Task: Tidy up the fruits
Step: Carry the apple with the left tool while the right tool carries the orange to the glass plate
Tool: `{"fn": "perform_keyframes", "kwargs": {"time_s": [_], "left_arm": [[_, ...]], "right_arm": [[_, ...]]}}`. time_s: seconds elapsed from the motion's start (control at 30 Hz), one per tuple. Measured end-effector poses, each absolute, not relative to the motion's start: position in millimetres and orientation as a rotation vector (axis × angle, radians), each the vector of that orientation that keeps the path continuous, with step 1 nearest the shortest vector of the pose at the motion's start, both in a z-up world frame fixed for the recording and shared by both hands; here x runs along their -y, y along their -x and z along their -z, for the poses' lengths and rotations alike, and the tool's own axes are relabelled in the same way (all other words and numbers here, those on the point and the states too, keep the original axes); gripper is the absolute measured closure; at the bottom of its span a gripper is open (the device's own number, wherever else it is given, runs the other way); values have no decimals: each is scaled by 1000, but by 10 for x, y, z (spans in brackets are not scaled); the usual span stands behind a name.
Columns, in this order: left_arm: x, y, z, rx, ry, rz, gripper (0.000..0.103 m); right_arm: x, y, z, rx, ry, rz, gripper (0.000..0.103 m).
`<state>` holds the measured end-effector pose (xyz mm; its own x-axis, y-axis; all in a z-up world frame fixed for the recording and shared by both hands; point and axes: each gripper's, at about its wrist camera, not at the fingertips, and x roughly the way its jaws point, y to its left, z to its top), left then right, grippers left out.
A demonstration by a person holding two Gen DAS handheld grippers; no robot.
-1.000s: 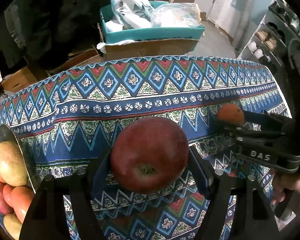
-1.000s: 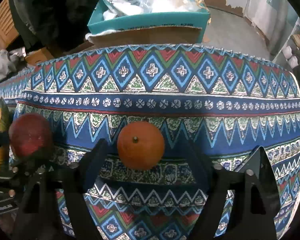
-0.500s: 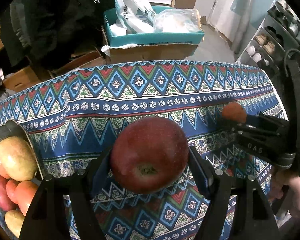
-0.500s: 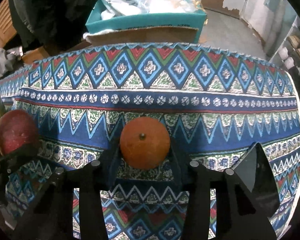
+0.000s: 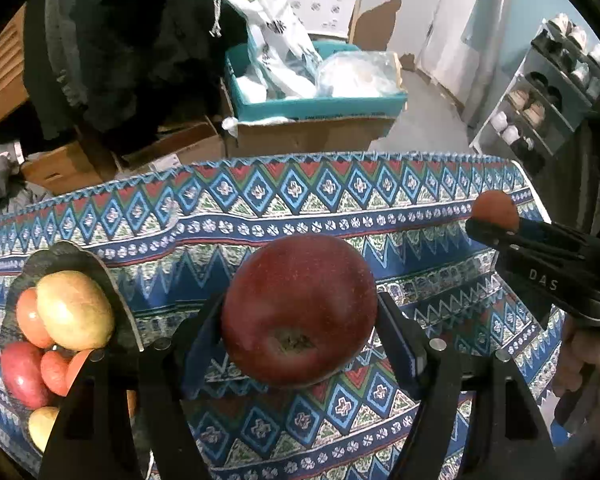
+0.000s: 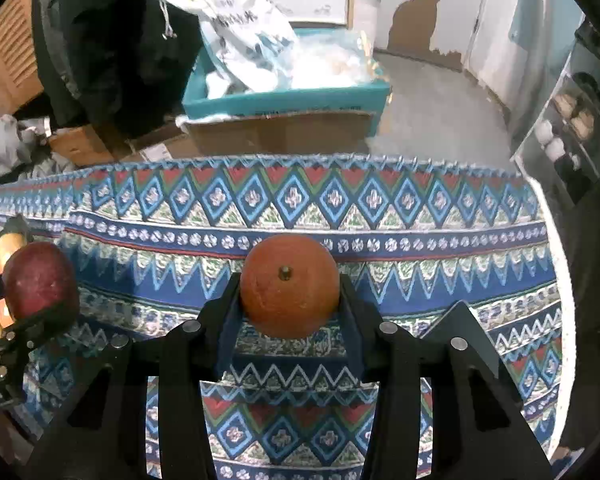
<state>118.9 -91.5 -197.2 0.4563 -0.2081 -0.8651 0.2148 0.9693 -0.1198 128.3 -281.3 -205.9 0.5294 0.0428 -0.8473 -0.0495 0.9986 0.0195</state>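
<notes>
The dark plate (image 5: 66, 254) at the tabletop's left edge is cut off by the left gripper's (image 5: 300, 332) frame and by the picture's rim, so the fruit piled on it shows only in part: a yellow-green apple (image 5: 74, 310) on top, with reddish and yellow pieces half hidden beneath it. In the right wrist view only a sliver of that plate and its fruit peeks out behind the red apple (image 6: 40, 280). A hand (image 5: 584, 364) at the right border is blurred and mostly out of frame.

White letters on the right gripper's (image 6: 290, 300) black body read "DAS". The printing on the white plastic bag (image 5: 276, 28) and along the teal box (image 5: 320, 106) beyond the table's far edge is too small to read.

The left gripper is clenched on the red apple (image 5: 300, 316), 1 blue-lined finger (image 5: 396, 344) pressed to each side, stem end facing the camera, over the patterned tablecloth (image 5: 260, 200) near the front edge, just right of the plate. The right gripper is squeezed tight on the orange (image 6: 290, 286), its 2 fingers hugging both flanks, stem nub toward the camera, above the cloth nearer the tabletop's right end. Whether either fruit touches the cloth cannot be told.
</notes>
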Motion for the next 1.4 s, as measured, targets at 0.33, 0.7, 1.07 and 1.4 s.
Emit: {"fn": "perform_keyframes", "kwargs": {"time_s": [0.33,0.7,1.07,1.4], "left_arm": [[677,-1002,1579,-992,25,251,27],[385,-748,1208,-917,53,229,27],[71,-526,950,-873,87,203,27],[-209,-333,771,-842,103,175,27]], "right_arm": [[2663,-1079,1531,-924,10,-85,59],[2423,-851,1048,-829,29,-142,59],[2159,-619,720,-763,55,-202,59],[1892,-450,466,-719,68,-278,59]]}}
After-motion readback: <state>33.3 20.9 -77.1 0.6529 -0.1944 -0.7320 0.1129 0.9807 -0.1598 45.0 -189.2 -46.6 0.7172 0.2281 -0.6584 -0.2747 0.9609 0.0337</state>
